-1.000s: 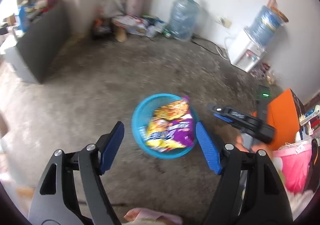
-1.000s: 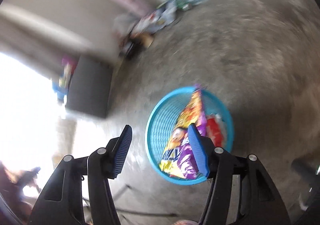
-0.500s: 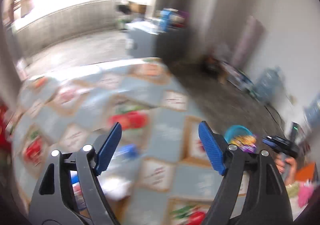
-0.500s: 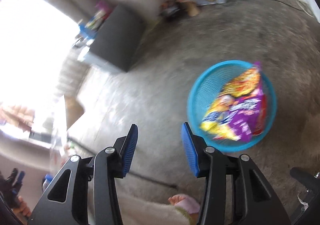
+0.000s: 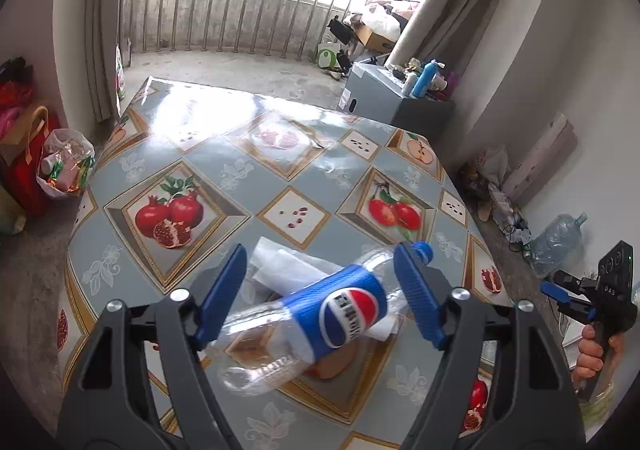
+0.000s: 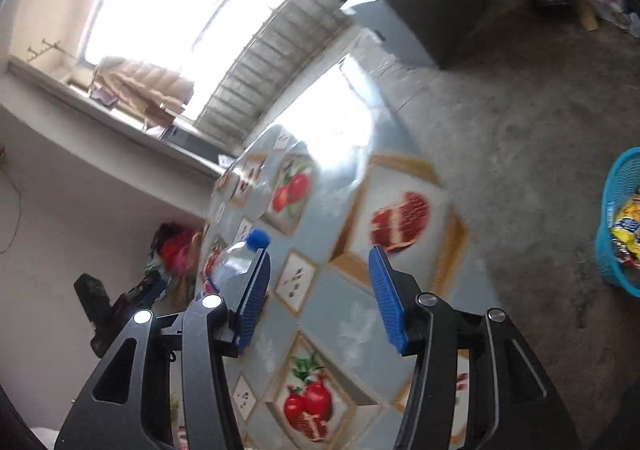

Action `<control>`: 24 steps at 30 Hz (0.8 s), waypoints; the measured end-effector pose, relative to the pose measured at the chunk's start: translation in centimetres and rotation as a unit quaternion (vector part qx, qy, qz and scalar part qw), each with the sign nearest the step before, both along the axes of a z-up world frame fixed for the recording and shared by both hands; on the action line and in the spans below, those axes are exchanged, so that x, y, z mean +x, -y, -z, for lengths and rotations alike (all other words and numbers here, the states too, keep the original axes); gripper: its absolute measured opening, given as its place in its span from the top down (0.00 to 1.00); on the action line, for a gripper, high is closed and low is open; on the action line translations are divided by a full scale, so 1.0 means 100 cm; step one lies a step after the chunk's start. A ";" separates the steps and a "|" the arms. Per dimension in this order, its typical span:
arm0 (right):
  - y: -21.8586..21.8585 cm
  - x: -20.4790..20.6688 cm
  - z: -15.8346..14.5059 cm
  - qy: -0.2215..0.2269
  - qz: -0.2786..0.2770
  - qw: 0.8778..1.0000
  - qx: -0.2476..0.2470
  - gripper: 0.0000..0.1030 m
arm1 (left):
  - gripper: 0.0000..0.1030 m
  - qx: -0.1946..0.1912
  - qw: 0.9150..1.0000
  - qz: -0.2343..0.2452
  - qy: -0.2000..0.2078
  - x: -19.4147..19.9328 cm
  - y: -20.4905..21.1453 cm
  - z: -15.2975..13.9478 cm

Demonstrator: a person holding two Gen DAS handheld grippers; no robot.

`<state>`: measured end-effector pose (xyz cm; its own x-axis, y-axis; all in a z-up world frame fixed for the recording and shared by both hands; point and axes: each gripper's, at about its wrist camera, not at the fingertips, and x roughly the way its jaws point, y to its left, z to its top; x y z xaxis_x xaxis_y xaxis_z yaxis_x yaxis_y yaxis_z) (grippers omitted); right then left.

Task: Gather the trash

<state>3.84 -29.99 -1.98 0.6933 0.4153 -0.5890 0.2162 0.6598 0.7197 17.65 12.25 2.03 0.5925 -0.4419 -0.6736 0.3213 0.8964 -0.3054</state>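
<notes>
An empty clear Pepsi bottle (image 5: 320, 314) with a blue label and blue cap lies on its side on the fruit-patterned table (image 5: 240, 177), on top of a white wrapper (image 5: 280, 270). My left gripper (image 5: 320, 298) is open, its jaws on either side of the bottle. My right gripper (image 6: 316, 290) is open and empty above the table's edge; the bottle's cap end (image 6: 256, 240) shows beyond its left finger. The blue trash basket (image 6: 616, 226) with snack bags sits on the floor at the far right.
A grey cabinet (image 5: 396, 101) with bottles on top stands beyond the table. A bag of wrappers (image 5: 64, 165) and red bags lie on the floor at left. A water jug (image 5: 560, 238) stands by the right wall. The right gripper shows in the left wrist view (image 5: 592, 302).
Both grippers have swung away from the trash basket on the floor to the table. The left gripper now straddles the Pepsi bottle; the right one has opened wider.
</notes>
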 end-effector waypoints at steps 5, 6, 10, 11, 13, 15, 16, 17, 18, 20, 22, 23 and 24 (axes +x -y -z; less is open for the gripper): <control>-0.066 0.039 0.006 -0.021 -0.074 0.996 0.038 0.50 | 0.54 -0.020 0.999 -0.009 -0.027 0.019 -0.022 0.029; -0.077 0.046 0.009 -0.027 -0.084 0.995 0.042 0.50 | 0.62 -0.022 0.999 -0.013 -0.044 0.026 -0.025 0.039; -0.108 0.064 0.014 -0.049 -0.106 0.992 0.050 0.50 | 0.68 -0.054 0.991 0.030 -0.122 0.027 -0.023 0.070; -0.114 0.067 0.015 -0.053 -0.108 0.991 0.053 0.50 | 0.68 -0.077 0.986 0.059 -0.136 0.022 -0.020 0.074; -0.119 0.071 0.019 -0.061 -0.109 0.991 0.057 0.48 | 0.68 -0.116 0.976 0.106 -0.152 0.009 -0.014 0.075; -0.124 0.075 0.024 -0.072 -0.106 0.990 0.056 0.45 | 0.68 -0.147 0.968 0.139 -0.149 0.001 -0.008 0.073; -0.127 0.078 0.027 -0.079 -0.104 0.990 0.054 0.44 | 0.68 -0.148 0.968 0.141 -0.143 -0.002 -0.005 0.072; -0.128 0.080 0.029 -0.083 -0.104 0.990 0.054 0.44 | 0.68 -0.142 0.970 0.142 -0.138 -0.002 -0.001 0.074; -0.130 0.081 0.032 -0.089 -0.104 0.989 0.058 0.43 | 0.68 -0.131 0.972 0.141 -0.138 -0.001 0.004 0.078; -0.133 0.083 0.038 -0.098 -0.104 0.988 0.063 0.41 | 0.68 -0.128 0.969 0.141 -0.155 0.001 0.014 0.088; -0.137 0.086 0.043 -0.108 -0.105 0.987 0.058 0.40 | 0.68 -0.157 0.961 0.152 -0.171 -0.002 0.021 0.094; -0.140 0.086 0.045 -0.112 -0.105 0.987 0.049 0.40 | 0.68 -0.165 0.957 0.158 -0.178 -0.006 0.026 0.096; -0.141 0.087 0.047 -0.115 -0.103 0.987 0.041 0.40 | 0.68 -0.175 0.954 0.161 -0.181 -0.010 0.030 0.098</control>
<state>12.55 -15.91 -6.66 0.4401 0.5864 -0.6801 0.2475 0.6488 0.7196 16.65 9.26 -7.78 0.1445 -0.7979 -0.5852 0.3802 0.5908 -0.7116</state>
